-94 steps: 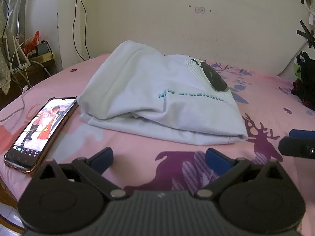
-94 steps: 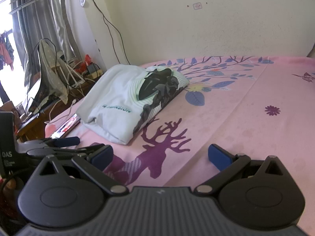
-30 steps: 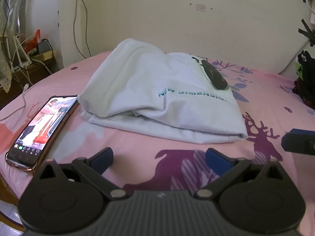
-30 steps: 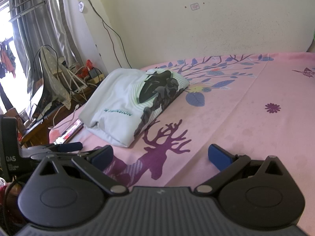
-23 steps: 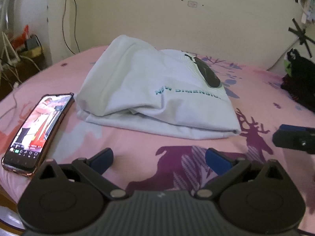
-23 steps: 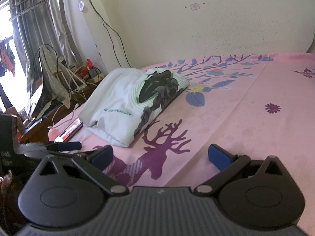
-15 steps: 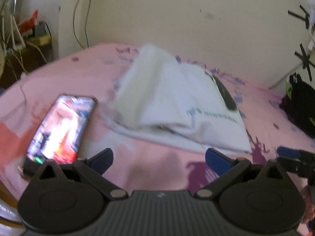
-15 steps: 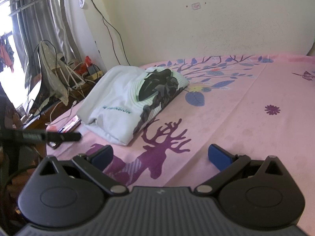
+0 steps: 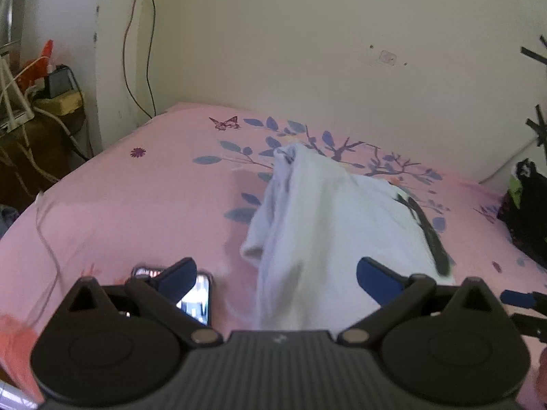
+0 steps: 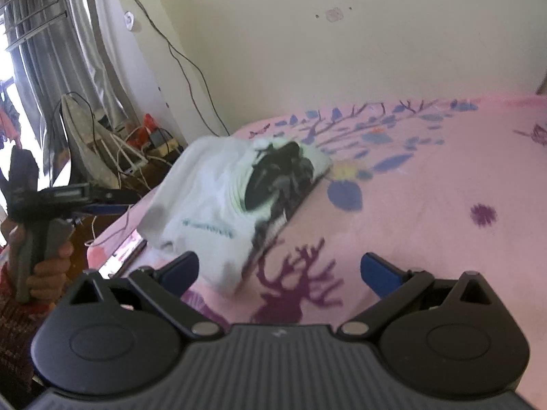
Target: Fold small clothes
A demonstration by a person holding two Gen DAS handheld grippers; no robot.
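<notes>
A folded white T-shirt (image 9: 324, 222) with a dark print and teal lettering lies on the pink patterned bedsheet (image 9: 136, 205). In the left wrist view my left gripper (image 9: 277, 277) is open and empty, raised above the shirt's near edge. My right gripper (image 10: 280, 271) is also open and empty, hovering just short of the shirt's (image 10: 212, 205) near corner. The right wrist view shows the left gripper (image 10: 102, 201) at the far left, lifted off the bed in a person's hand (image 10: 44, 266). The motion blurs both views.
A lit phone (image 9: 196, 295) lies on the sheet left of the shirt, by the bed edge (image 10: 102, 242). A white cable (image 9: 44, 225) trails over the left side. A dark clothes pile (image 9: 526, 212) sits far right. A cluttered side table (image 10: 147, 147) stands beyond the bed.
The left gripper has lifted off the bed and swung left and closer over the shirt's edge. The right gripper has edged toward the shirt. The shirt lies where it was.
</notes>
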